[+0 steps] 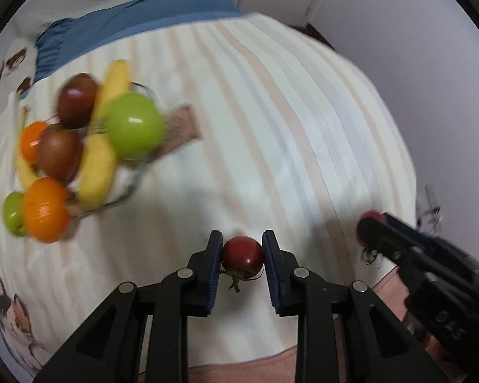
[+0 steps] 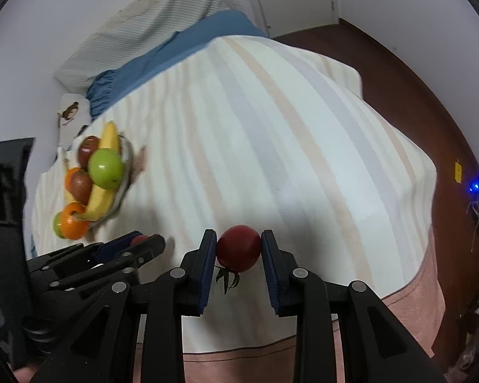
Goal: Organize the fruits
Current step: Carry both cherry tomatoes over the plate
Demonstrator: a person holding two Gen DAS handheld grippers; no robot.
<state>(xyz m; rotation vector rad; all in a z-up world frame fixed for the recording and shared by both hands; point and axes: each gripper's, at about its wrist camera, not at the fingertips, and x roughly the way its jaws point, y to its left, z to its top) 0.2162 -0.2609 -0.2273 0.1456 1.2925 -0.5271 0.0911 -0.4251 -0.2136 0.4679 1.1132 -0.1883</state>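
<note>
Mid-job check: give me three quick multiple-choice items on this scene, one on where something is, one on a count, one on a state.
1. Where does the fruit pile lie from the left gripper?
A. far left
B. far right
C. directly beneath

2. How many oranges show in the pile?
A. none
B. two
C. five

3. The right gripper is:
A. open, empty
B. shut on a tomato
C. shut on a banana

Answers: 1 A, the wire basket sits far left; 2 B, an orange in front, another orange behind; 3 B, the jaws pinch a red tomato.

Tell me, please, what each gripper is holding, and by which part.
Each holds a small red tomato by its round sides, calyx toward the camera: the left gripper on one tomato, the right gripper on another tomato.
</note>
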